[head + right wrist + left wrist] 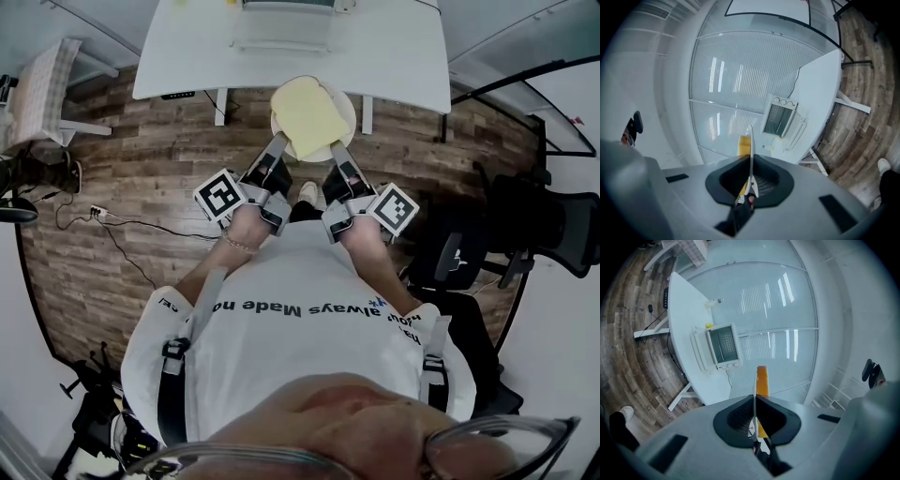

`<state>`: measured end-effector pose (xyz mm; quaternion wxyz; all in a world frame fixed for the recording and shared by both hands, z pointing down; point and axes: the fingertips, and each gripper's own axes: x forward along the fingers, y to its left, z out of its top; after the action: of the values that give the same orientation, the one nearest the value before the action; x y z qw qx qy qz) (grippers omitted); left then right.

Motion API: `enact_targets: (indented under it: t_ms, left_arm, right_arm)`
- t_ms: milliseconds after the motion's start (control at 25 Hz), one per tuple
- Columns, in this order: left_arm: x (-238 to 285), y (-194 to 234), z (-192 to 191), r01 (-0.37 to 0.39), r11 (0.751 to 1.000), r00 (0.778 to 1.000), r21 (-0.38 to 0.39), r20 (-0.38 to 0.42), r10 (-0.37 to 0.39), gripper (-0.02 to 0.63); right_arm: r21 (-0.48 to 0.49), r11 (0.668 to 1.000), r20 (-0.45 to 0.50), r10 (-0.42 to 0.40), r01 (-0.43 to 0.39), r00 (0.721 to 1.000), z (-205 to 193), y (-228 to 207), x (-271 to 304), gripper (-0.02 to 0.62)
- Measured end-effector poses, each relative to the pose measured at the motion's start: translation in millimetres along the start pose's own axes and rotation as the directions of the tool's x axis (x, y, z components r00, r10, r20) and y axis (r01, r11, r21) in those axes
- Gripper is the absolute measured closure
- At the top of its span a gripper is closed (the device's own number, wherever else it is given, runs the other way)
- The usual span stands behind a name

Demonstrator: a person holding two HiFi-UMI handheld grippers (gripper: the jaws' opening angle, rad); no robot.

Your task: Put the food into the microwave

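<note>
Plate point(349, 122) carried in mid-air between both claws, over the wood floor point(141, 159), short of the counter point(187, 56). It bears the food point(309, 117), a flat pale-yellow slab that covers most of the dish and overhangs the rim on the left.

Left claw point(277, 145): clenched on the plate's near-left rim. Its own view shows the rim edge-on between the closed pads, with the yellow food just past it. Right claw point(337, 155): clenched likewise on the near-right rim, with the same edge-on reading in its view. The load is shared and neither claw is free.

Governing relation: the microwave point(286, 21) stands on the counter straight ahead of the plate, near the counter's middle, with its front towards the person. Both claws point at it along nearly the same line, so neither arm is nearer. The plate is round, so it has no long axis to align. The slab's longer side runs roughly away from the person.

A pale panel lies flat on the counter in front of the microwave. It may be the door let down, but this cannot be settled from these views. If the door is shut, one claw would have to release the plate to open it. With a one-sided grip, the plate could tip.

Surroundings: the white counter is otherwise largely bare. A ribbed glass partition stands behind it, and a black chair point(553, 220) stands well off to the right.
</note>
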<state>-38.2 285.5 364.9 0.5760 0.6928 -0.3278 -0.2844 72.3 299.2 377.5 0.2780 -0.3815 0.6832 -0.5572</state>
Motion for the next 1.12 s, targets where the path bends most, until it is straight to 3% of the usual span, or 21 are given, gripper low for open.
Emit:
enact_targets:
  t_ms: [160,400,760,1120]
  left_arm:
    - [64,0,2,-0.007,1.000,1.000,0.008,0.000,0.007,0.591]
    - [99,1,4,-0.004,1.000,1.000,0.015,0.016,0.004,0.591]
    - [119,7,17,-0.022,0.999,0.999,0.023,0.036,0.021,0.591]
    - [143,19,57,-0.015,1.000,0.999,0.022,0.048,0.014,0.591]
  right_arm:
    - [-0.003,1.000,-0.007,-0.009,0.009,1.000,59,-14,20,0.572]
    - [-0.006,1.000,-0.023,0.003,-0.003,1.000,91,-21,35,0.572]
    - [0.017,1.000,-0.035,0.017,-0.017,0.999,106,-29,56,0.572]
    - [0.015,1.000,-0.039,0.022,-0.021,0.999,117,-32,104,0.572]
